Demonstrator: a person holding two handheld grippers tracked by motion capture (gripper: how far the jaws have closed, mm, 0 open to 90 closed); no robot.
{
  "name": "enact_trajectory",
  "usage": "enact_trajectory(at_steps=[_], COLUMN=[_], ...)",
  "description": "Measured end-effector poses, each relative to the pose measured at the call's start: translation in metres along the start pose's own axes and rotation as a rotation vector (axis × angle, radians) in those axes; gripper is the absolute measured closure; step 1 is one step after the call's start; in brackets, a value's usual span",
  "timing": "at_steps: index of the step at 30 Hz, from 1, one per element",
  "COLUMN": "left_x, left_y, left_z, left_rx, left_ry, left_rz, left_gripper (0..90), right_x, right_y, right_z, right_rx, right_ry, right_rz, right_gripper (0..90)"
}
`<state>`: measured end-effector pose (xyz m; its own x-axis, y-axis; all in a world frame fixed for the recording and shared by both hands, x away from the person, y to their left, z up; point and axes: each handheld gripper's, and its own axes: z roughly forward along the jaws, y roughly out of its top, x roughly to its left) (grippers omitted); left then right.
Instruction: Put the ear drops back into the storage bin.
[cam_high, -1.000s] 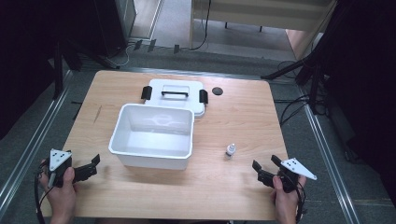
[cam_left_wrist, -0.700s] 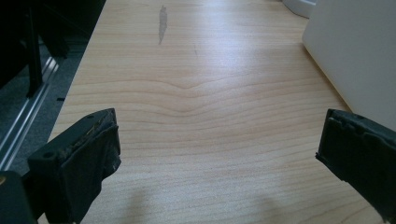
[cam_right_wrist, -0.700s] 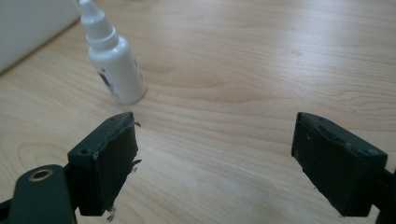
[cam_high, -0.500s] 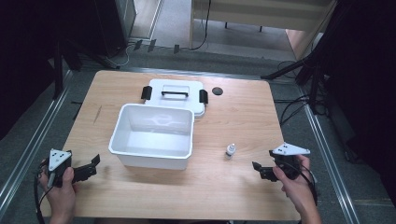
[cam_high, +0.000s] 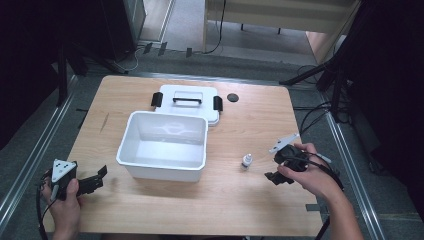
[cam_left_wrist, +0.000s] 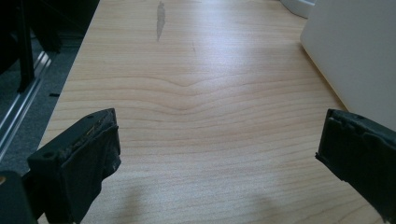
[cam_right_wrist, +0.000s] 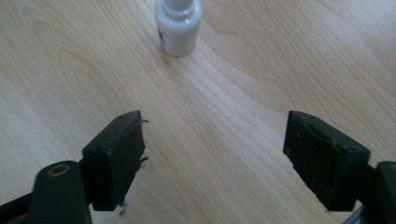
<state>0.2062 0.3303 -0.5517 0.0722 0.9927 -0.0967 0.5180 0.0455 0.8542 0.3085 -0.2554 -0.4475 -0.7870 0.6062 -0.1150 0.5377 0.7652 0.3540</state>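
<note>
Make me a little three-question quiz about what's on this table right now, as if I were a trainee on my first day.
1. True or false: the small white bottle stands inside the white bin.
2. Which gripper is nearer the bottle? A) left gripper B) right gripper
3. Fill in: the white lid with the black handle lies on the table just ____ the bin, on the far side from the person.

Key
1. False: it stands upright on the wooden table, to the bin's right.
2. B: its jaws are open and point at the bottle.
3. Behind.
</note>
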Motion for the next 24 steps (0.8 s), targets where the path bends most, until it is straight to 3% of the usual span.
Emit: enact_trajectory(at_steps=[2,5,6,8,15,18,24], left_x=[0.000,0.000,0.000,0.000,0.000,0.001,0.001], left_y=[0.000,0.000,0.000,0.000,0.000,0.000,0.000], left_z=[0.000,0.000,0.000,0.000,0.000,0.000,0.000], left_rx=[0.000,-0.002,-0.002,-0.001,-0.002,0.000,0.002], left_ry=[0.000,-0.001,-0.001,-0.001,-0.004,-0.006,-0.009], left_rz=[0.000,-0.002,-0.002,-0.002,-0.003,-0.002,-0.003], left_gripper=[0.0,0.0,0.0,0.0,0.0,0.0,0.0], right_x=[0.001,0.005,0.005,0.006,0.011,0.015,0.012], right_y=[0.005,0.026,0.026,0.037,0.062,0.074,0.090], right_z=[0.000,0.002,0.002,0.002,0.008,0.014,0.020], right_rx=[0.012,0.097,0.097,0.138,0.186,0.225,0.250], right_ry=[0.015,0.029,0.029,0.067,0.049,0.047,0.079], right_rz=[-0.003,-0.062,-0.062,-0.073,-0.121,-0.150,-0.135], right_gripper=[22.6,21.7,21.7,19.7,26.0,38.0,52.2])
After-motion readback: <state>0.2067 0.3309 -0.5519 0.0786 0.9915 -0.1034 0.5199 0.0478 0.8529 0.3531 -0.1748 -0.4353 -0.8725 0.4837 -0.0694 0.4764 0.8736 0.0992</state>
